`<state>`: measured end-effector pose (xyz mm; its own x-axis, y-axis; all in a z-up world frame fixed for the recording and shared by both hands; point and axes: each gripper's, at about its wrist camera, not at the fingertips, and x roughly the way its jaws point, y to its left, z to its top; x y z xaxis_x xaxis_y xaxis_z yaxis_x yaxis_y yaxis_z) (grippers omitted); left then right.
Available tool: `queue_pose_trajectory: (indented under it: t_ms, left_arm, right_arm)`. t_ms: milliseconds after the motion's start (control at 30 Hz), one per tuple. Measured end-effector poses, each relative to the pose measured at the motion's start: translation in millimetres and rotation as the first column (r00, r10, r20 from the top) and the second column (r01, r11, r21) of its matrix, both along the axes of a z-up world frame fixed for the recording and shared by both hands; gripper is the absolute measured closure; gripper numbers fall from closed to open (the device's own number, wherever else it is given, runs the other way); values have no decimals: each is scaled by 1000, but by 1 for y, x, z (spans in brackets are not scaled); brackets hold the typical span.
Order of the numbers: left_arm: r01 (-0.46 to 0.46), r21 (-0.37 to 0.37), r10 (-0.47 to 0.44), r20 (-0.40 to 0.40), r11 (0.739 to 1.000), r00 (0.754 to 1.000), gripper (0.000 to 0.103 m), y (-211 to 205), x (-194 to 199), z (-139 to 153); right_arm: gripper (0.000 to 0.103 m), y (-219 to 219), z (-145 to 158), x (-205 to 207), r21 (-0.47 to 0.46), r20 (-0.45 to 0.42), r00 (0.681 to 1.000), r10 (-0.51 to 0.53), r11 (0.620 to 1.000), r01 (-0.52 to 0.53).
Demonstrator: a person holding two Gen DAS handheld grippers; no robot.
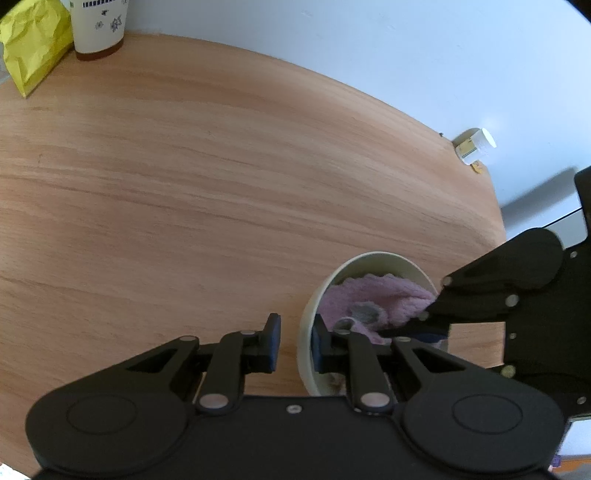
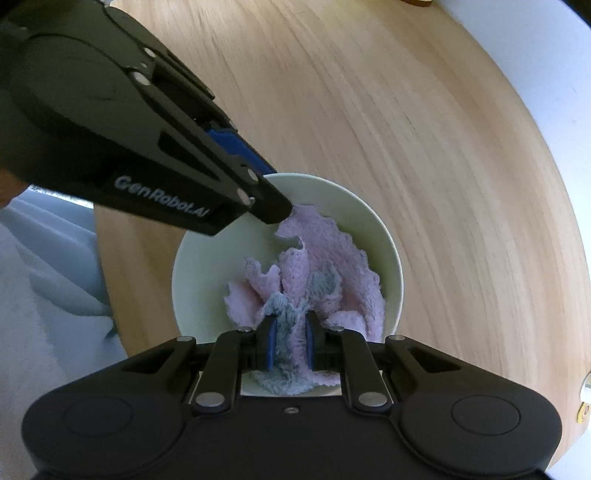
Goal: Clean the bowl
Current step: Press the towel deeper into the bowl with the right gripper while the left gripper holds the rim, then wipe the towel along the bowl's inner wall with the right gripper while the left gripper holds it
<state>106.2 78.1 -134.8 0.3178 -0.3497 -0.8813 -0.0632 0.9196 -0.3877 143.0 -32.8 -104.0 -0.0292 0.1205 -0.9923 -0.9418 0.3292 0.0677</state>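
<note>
A pale bowl (image 2: 384,236) is seen on the wooden desk (image 1: 221,184), close to the edge of the desk nearest the person. Inside the bowl a pink cloth (image 2: 332,266) with grey patches is lying crumpled.

The wall of the bowl is straddled by the left tongs (image 1: 295,341): one blue pad (image 1: 274,341) is outside the bowl and the other is inside it. The two pads are set a little apart, with the rim between them, but it cannot be told from the pictures whether the wall is really pinched or only surrounded.

The right tongs (image 2: 290,345) are pressed together on a grey, fluffy part of the cloth, which is squeezed between the two blue pads (image 2: 272,345) just above the inside of the bowl. The rest of the cloth is spread over the bottom and the far wall.

At the far corner of the desk a yellow paper bag (image 1: 33,44) and a white cup (image 1: 98,26) with small flowers are standing side by side, and a small white bottle (image 1: 474,146) is lying by the wall
</note>
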Motion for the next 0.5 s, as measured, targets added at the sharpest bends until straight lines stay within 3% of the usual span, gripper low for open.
queue_pose_trajectory:
  t_ms: [200,400,500]
  left_arm:
    - [-3,-14,3,6,1000,1000,95,2,-1,1]
    - [-35,-27,35,-6,999,999,95,5,0,0]
    - [-33,-23,33,-5,999,999,95,6,-3,1]
  right_arm:
    - [86,0,3,-5,67,40,998,-53,996,50]
    - [87,-2,10,-2,147,26,988,-152,978,147]
    - [87,-10,27,6,178,-24,978,-205,962,206]
